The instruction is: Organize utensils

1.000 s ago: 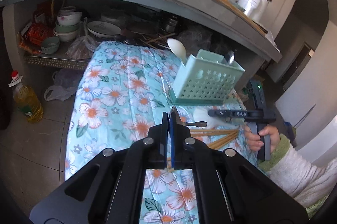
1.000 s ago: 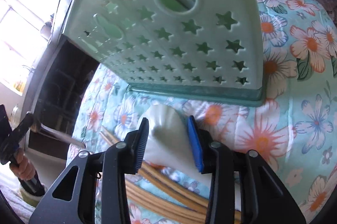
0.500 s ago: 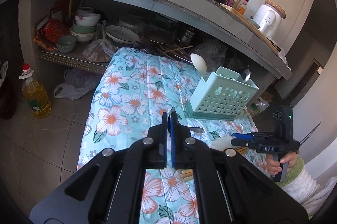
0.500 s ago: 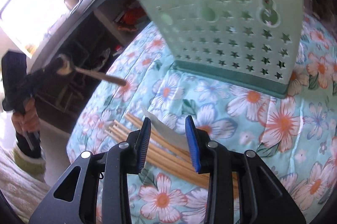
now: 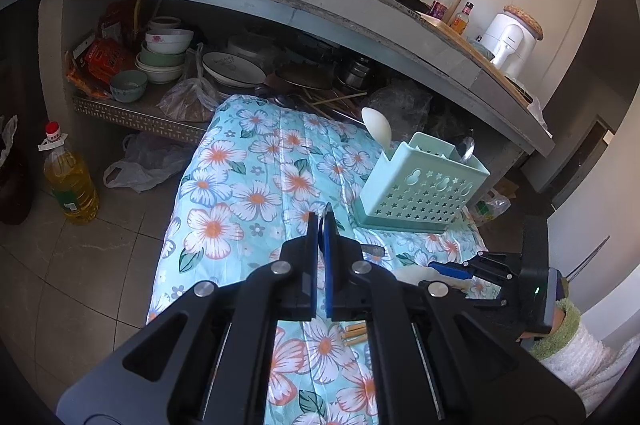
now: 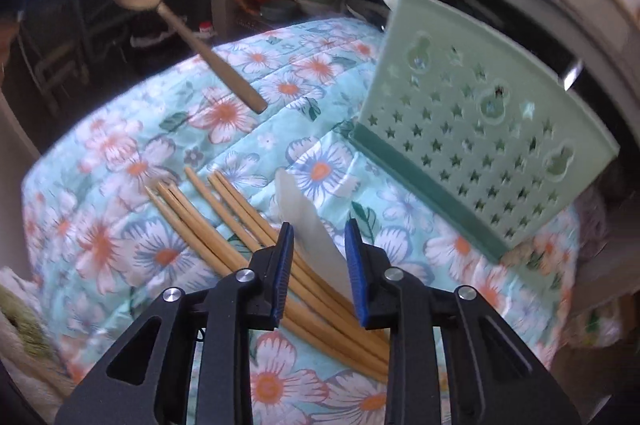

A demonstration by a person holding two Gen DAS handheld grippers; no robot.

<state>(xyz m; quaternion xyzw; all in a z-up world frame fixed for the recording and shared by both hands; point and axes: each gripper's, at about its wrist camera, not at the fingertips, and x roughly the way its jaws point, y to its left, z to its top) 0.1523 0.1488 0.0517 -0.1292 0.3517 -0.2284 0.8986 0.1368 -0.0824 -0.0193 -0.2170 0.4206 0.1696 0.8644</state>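
A mint-green utensil basket [image 5: 424,185] [image 6: 480,129] stands on the floral-covered table [image 5: 256,185], with a white spoon [image 5: 378,129] and a metal spoon [image 5: 466,149] upright in it. My left gripper [image 5: 322,225] is shut on a wooden spoon [image 6: 192,37], held in the air; its handle end [image 5: 372,249] sticks out to the right. My right gripper [image 6: 319,241] [image 5: 436,267] hovers over several wooden chopsticks [image 6: 224,229]. Its jaws are closing on a white scoop-shaped spoon [image 6: 312,229], which stands edgewise between the pads, lifted off the cloth.
A person's hand in a green-cuffed sleeve [image 5: 560,325] holds the right gripper. Behind the table, a counter shelf holds stacked bowls [image 5: 164,57] and plates. An oil bottle [image 5: 72,185] and a plastic bag [image 5: 148,165] are on the floor at left.
My right gripper has backed away from the basket, carrying the white spoon over the chopsticks, and has rolled; its jaws have narrowed. The left gripper still holds the wooden spoon aloft.
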